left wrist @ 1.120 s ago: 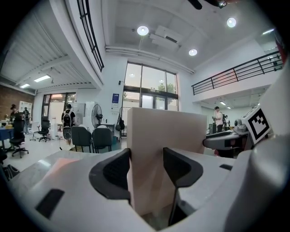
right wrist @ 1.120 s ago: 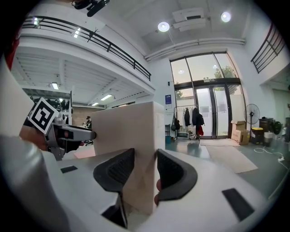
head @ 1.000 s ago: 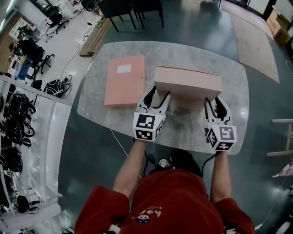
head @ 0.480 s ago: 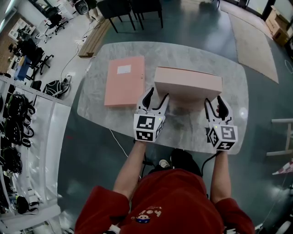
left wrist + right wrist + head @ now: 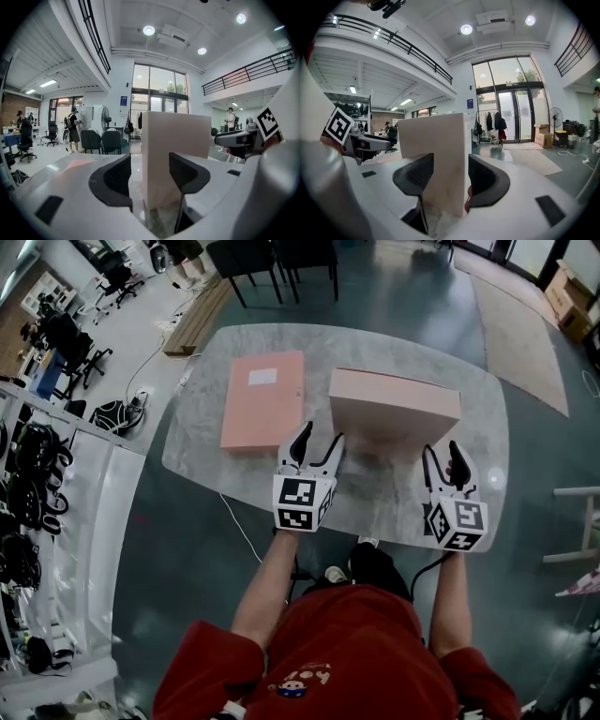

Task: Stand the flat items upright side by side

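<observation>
A pink box file (image 5: 394, 407) stands upright on its long edge in the middle of the marble table (image 5: 375, 348). A second pink file (image 5: 263, 401) with a white label lies flat to its left. My left gripper (image 5: 317, 441) is open at the standing file's near left corner. In the left gripper view the file (image 5: 176, 133) rises just past the left gripper (image 5: 150, 168), apart from the pads. My right gripper (image 5: 442, 454) has just been opening its jaws. The file's right end (image 5: 436, 136) stands between the jaws of the right gripper (image 5: 451, 171), unpressed.
The table's near edge runs just under both grippers. Dark chairs (image 5: 272, 259) stand beyond the far edge, and a beige rug (image 5: 525, 324) lies on the floor at the right. Bare marble lies right of the standing file.
The left gripper has drawn back a little from the standing file's left end. The right gripper's jaws have spread wider off the file's right end. The file stays upright.
</observation>
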A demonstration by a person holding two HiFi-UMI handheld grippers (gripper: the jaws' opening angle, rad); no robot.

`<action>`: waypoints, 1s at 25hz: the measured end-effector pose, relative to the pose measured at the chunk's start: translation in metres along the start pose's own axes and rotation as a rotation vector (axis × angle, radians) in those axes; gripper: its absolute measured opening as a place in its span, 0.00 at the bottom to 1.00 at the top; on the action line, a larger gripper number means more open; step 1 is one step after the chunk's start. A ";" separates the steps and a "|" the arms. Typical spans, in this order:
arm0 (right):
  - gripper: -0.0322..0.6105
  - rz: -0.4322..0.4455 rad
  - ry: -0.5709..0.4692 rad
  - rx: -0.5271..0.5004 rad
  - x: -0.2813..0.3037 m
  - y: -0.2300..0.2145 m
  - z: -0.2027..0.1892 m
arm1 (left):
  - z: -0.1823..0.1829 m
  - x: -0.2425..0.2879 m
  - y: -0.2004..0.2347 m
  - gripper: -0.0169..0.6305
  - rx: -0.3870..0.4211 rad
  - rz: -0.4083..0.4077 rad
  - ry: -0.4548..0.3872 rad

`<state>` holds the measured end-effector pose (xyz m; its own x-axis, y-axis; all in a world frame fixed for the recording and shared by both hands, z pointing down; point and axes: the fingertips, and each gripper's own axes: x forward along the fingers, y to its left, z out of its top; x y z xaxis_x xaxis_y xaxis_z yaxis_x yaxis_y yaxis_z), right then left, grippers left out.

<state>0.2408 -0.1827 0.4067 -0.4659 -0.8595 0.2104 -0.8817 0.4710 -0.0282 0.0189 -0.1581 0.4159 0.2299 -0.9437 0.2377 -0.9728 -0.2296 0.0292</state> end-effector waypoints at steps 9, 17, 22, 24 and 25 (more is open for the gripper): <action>0.41 0.060 0.027 0.005 -0.028 0.048 -0.014 | -0.015 -0.057 0.015 0.39 -0.027 0.054 -0.006; 0.41 0.235 0.037 -0.026 -0.037 0.146 -0.015 | -0.029 -0.140 0.051 0.39 -0.059 0.172 -0.006; 0.41 0.382 0.038 -0.054 -0.023 0.218 -0.013 | -0.041 -0.184 0.092 0.39 -0.093 0.284 0.002; 0.41 0.429 0.035 -0.065 -0.014 0.242 -0.012 | -0.044 -0.195 0.107 0.39 -0.101 0.316 0.002; 0.41 0.450 0.033 -0.067 -0.009 0.253 -0.011 | -0.046 -0.200 0.114 0.39 -0.103 0.331 0.004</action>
<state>0.0227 -0.0537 0.4088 -0.7976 -0.5604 0.2231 -0.5851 0.8087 -0.0605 -0.1397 0.0153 0.4166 -0.0983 -0.9622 0.2541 -0.9923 0.1140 0.0478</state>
